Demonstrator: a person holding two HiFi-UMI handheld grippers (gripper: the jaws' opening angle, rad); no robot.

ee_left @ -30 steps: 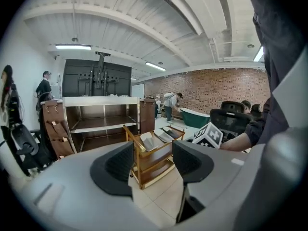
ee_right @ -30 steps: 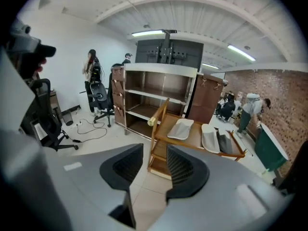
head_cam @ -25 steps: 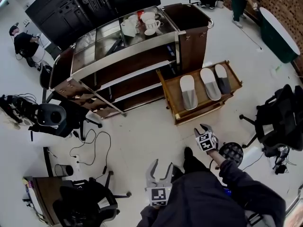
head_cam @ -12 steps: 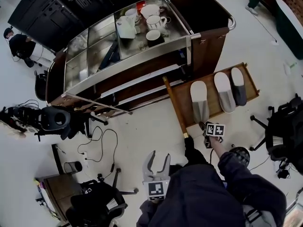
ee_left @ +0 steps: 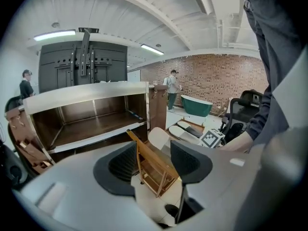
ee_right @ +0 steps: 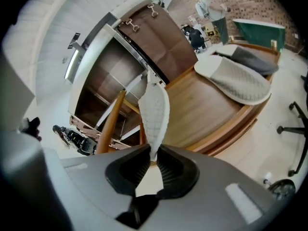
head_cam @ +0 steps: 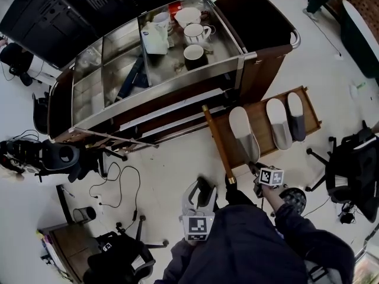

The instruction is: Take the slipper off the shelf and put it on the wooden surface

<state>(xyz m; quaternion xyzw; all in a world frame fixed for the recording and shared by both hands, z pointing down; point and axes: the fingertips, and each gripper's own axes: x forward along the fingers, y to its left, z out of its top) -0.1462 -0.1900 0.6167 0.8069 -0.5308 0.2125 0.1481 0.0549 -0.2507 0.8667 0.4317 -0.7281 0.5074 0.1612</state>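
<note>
The slipper (ee_right: 155, 112) lies on the low rack (ee_right: 202, 109), running straight ahead from your right gripper (ee_right: 150, 160). Its near end is in between the jaws. The jaws are closing and the pads already pinch that thin edge, so the tool is grasping the slipper.

It looks light, soft and quilted, with a thin sole. Expect it to droop and swing from the pinched end once it is clear of the rack. The fabric should not slip much, but this bite is shallow, right at the rim. A hold a little deeper onto the sole would probably carry it more steadily. Nothing about it seems fragile, so a firm squeeze should do no harm.

Two more slippers (ee_right: 236, 83) sit on the rack ahead and to the right of the jaws, well apart from yours. The rack's side rail (ee_right: 109, 124) runs just left of the jaws, so lift clear of it.

Your right arm reaches forward and down, with the gripper low at the rack's near edge. Your left gripper (ee_left: 151, 160) is close to your body, pointed at the rack. Its jaws are apart, with nothing between them.
</note>
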